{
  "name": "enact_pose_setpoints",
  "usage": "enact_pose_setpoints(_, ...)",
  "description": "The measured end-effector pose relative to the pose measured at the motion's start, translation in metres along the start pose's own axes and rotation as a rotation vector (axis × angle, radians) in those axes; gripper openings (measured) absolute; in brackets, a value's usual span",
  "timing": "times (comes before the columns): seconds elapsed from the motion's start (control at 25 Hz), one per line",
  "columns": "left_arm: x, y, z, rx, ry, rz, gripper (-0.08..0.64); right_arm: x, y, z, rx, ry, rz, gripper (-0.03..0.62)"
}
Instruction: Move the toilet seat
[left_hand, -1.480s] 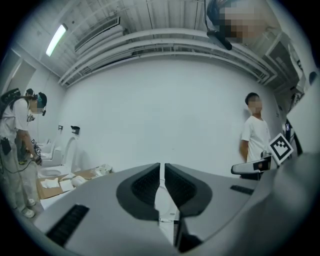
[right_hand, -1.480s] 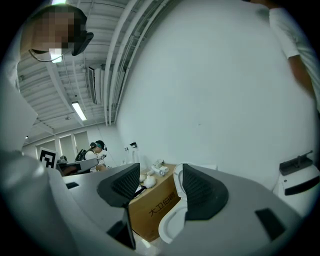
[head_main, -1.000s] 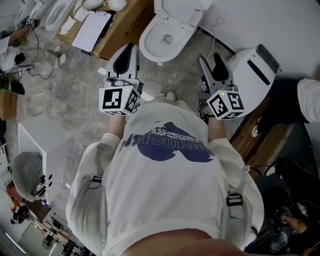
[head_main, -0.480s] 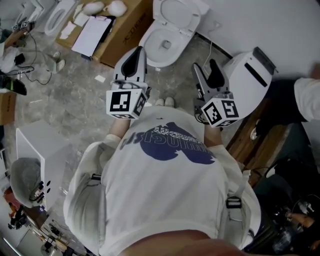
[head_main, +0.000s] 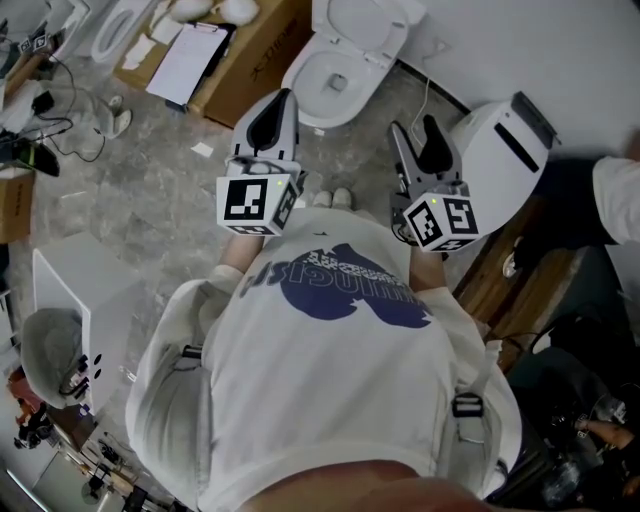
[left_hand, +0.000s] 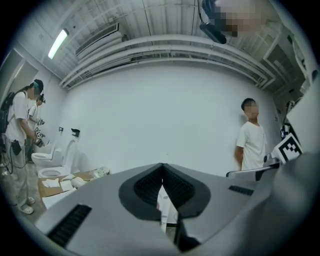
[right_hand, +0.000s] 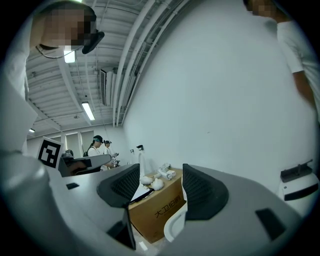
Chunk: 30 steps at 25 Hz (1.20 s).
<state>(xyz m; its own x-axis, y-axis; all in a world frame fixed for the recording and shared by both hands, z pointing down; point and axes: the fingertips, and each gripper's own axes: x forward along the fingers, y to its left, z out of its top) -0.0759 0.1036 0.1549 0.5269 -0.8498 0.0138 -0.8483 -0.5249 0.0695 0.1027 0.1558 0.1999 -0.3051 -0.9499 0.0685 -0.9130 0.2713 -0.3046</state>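
Hanging level before the person's chest, the left gripper (head_main: 279, 102) is closed on nothing; the right gripper (head_main: 414, 131), jaws wide though just easing inward, is empty too. Ahead, well apart from both, the toilet seat (head_main: 362, 22) stands raised by the wall

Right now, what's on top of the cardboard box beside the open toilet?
A clipboard with white paper and a few rounded white items lie on the cardboard box. Its top hides whatever is inside, and the white items are too small to identify.
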Motion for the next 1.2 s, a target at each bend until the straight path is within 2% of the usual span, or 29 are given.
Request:
enact_pose_setpoints(0.28,0.0,-0.001,-0.004,0.054,0.029,0.009,0.0,0.002,0.0,-0.007,-0.042,0.016,-0.012,0.265)
enact_pose_setpoints(0.4,-0.001,0.001,-0.012,0.061,0.062,0.018,-0.002,0.004,-0.001,-0.015,-0.09,0.044,-0.035,0.248)
enact_pose_setpoints(0.56,-0.001,-0.001,-0.018,0.125,0.085,0.029,-0.003,0.004,-0.004,-0.024,-0.114,0.078,-0.059,0.201)
enact_pose_setpoints(0.8,0.0,-0.005,-0.028,0.148,0.106,0.028,-0.003,0.001,-0.011,-0.031,-0.139,0.098,-0.088,0.104)
enact_pose_setpoints(0.88,0.001,-0.005,-0.028,0.157,0.109,0.029,-0.003,0.001,-0.013,-0.029,-0.147,0.095,-0.103,0.044)
enact_pose_setpoints(0.96,0.002,-0.003,-0.029,0.164,0.112,0.03,-0.003,0.001,-0.014,-0.029,-0.148,0.092,-0.109,0.015)
enact_pose_setpoints(1.2,0.002,-0.002,-0.028,0.18,0.116,0.029,-0.003,0.002,-0.014,-0.027,-0.153,0.093,-0.119,0.011)
